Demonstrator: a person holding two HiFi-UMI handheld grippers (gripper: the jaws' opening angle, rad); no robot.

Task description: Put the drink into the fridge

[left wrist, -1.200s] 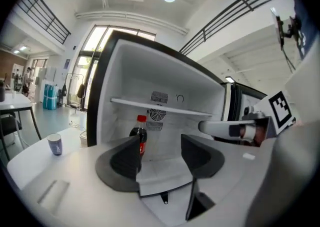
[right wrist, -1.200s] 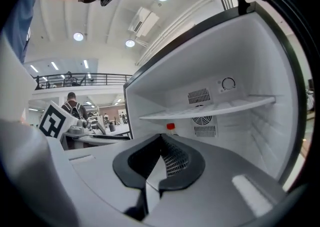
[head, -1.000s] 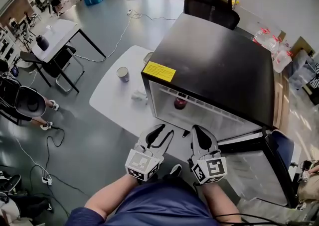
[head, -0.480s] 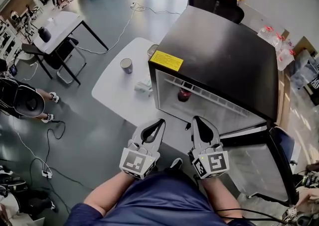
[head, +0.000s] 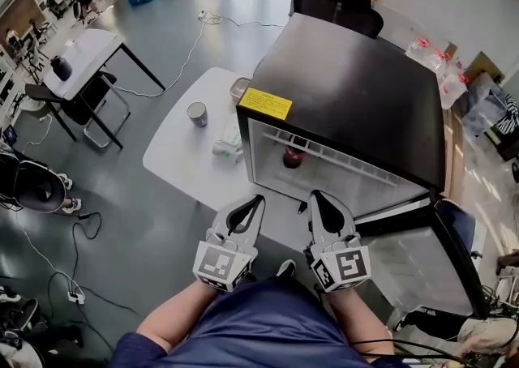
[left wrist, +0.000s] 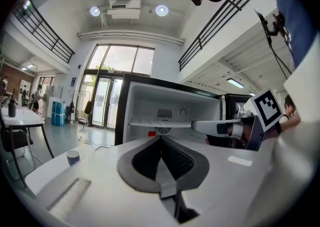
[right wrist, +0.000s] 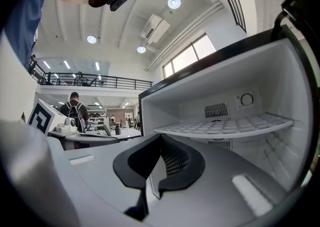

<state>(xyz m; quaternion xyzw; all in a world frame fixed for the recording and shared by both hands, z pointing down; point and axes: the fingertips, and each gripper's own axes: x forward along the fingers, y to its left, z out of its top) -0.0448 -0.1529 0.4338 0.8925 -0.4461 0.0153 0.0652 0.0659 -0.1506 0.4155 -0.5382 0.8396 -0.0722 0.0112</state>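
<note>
Open fridge (head: pixel 357 91), drink (head: pixel 293 157) inside it in head view — right gripper view catches just its shelf (right wrist: pixel 225 126), left tongs (head: pixel 260 197) and right tongs (head: pixel 315 194) before it, both closed, empty

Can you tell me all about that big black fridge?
The fridge is boxy with a shiny black top and a yellow sticker at its front corner. Its door hangs wide open to the right. Inside it is white, with a white shelf and a red-topped drink. It stands beside a white table.
</note>
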